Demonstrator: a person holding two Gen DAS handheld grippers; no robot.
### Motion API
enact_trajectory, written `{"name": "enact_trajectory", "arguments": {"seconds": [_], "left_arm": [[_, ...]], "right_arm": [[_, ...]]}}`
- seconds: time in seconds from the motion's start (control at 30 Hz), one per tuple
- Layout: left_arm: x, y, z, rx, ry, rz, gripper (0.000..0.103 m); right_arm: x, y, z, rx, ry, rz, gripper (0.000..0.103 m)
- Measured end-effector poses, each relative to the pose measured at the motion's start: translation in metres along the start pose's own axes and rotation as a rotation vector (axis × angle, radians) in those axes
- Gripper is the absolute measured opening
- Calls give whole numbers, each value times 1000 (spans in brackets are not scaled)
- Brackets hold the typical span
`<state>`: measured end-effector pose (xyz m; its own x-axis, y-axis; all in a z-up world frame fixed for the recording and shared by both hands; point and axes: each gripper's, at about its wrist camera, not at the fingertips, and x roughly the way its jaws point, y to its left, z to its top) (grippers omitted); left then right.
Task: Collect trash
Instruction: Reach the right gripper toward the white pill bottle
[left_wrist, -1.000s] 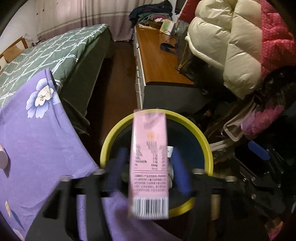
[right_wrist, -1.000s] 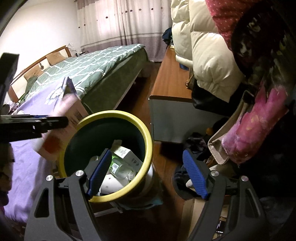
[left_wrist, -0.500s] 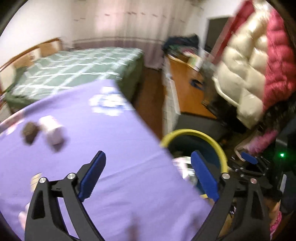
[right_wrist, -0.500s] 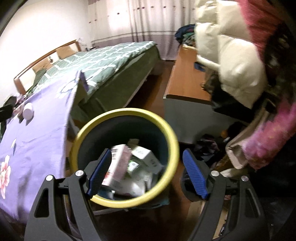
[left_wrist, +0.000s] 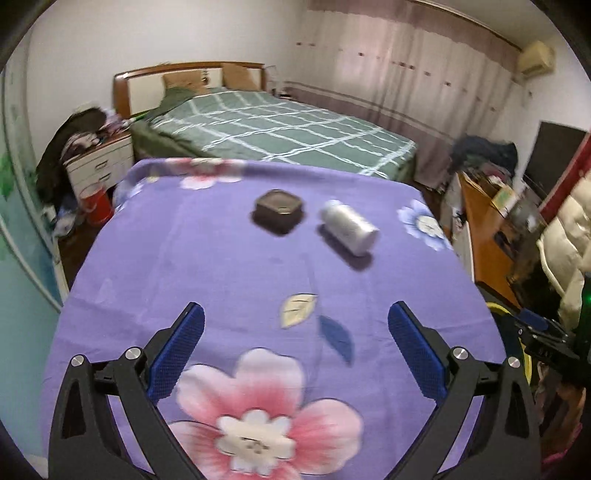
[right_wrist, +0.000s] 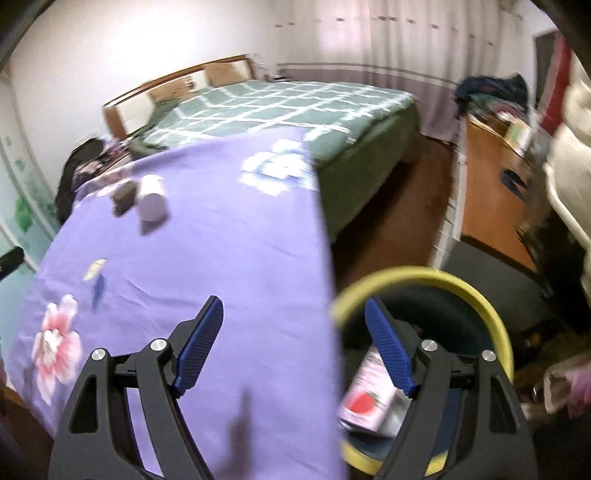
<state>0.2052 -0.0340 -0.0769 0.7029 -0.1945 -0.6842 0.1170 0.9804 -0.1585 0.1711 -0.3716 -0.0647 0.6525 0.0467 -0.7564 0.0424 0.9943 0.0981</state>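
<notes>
Our left hand-held gripper (left_wrist: 295, 349) swung from bin (right_wrist: 480, 295) to table (left_wrist: 221, 277), carton (right_wrist: 369, 398) dropped inside, both hand-held grippers released, right (right_wrist: 295, 347) empty.

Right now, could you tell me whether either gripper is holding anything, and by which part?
Nothing is held: the left gripper and the right gripper are both open and empty.

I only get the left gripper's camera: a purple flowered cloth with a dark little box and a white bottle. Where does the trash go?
Observer: Into a yellow-rimmed bin beside the cloth's right edge; the right camera shows into it.
Visitor: Anything in it?
Observer: Yes, a pink carton with a red picture lies inside.
Visitor: Is the right gripper holding something?
Observer: No, the right gripper is open and empty, one finger over the cloth, one over the bin.
</notes>
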Motion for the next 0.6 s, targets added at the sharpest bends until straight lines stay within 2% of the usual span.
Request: {"name": "enact_trajectory", "arguments": {"seconds": [0.17, 0.33, 0.43, 0.5, 0.6], "left_arm": [[10, 26, -1, -20, 12, -3, 98], [22, 33, 2, -37, 20, -5, 98], [28, 33, 3, -48, 24, -12, 98], [31, 31, 2, -48, 31, -15, 98], [36, 32, 1, -49, 43, -19, 98]], "right_arm": [[29, 51, 36, -63, 4, 80, 75], [57, 94, 70, -139, -21, 122, 75], [83, 115, 88, -171, -1, 132, 77], [98, 128, 97, -185, 3, 173, 78], [123, 142, 106, -204, 20, 172, 78]]}}
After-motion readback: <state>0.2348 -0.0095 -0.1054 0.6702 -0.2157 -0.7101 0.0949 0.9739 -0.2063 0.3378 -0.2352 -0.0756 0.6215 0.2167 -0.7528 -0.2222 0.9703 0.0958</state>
